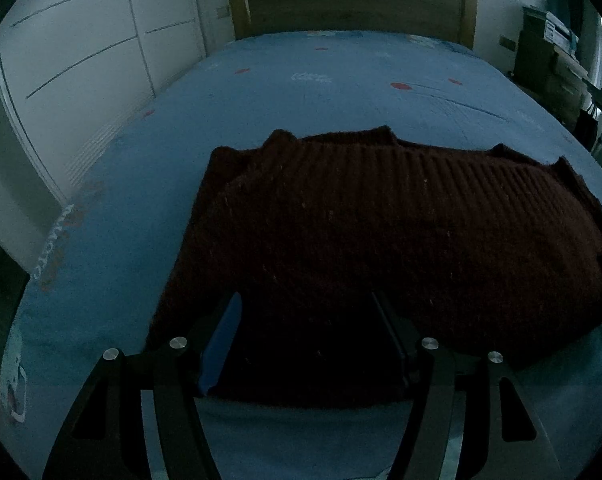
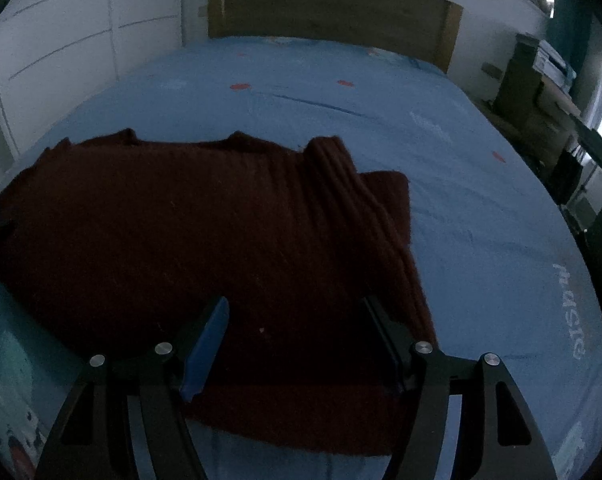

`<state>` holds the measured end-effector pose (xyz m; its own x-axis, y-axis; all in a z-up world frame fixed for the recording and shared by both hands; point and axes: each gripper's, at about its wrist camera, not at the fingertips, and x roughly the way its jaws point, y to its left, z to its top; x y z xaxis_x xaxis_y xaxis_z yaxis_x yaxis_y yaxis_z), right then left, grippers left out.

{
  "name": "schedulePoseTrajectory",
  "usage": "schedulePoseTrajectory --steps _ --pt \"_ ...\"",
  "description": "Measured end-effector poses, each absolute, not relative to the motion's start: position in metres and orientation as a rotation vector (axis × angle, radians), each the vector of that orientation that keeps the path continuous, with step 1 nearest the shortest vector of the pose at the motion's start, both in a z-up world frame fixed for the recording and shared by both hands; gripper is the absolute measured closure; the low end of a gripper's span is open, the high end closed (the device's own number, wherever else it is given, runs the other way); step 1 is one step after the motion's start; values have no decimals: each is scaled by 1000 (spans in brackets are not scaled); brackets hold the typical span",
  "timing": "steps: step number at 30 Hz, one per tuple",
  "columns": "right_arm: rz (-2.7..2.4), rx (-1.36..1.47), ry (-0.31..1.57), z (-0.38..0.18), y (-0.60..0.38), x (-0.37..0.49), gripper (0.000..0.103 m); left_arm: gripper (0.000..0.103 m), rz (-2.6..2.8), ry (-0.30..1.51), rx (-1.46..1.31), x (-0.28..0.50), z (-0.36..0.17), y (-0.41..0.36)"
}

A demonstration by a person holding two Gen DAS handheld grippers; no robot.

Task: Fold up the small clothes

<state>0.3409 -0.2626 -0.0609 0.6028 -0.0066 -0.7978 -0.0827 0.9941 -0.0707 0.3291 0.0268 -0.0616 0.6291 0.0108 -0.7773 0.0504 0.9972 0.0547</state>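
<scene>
A dark red ribbed knit sweater [image 1: 381, 232] lies spread on a blue bedsheet [image 1: 301, 88], sleeves folded in over the body. It also shows in the right wrist view [image 2: 189, 224], with one sleeve [image 2: 353, 200] lying diagonally across its right side. My left gripper [image 1: 307, 308] is open, its fingers straddling the sweater's near left hem just above the fabric. My right gripper [image 2: 295, 312] is open, its fingers over the sweater's near right hem. Neither holds anything.
The bed [image 2: 481, 200] fills both views, with a wooden headboard [image 1: 353, 0] at the far end. White wardrobe doors [image 1: 73, 60] stand to the left. Shelves and boxes [image 2: 541, 92] stand to the right of the bed.
</scene>
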Motion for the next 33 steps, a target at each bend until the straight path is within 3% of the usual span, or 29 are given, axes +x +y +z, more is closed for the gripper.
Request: schedulePoseTrajectory --steps 33 --pt "23 -60 887 -70 -267 334 34 39 -18 832 58 330 -67 26"
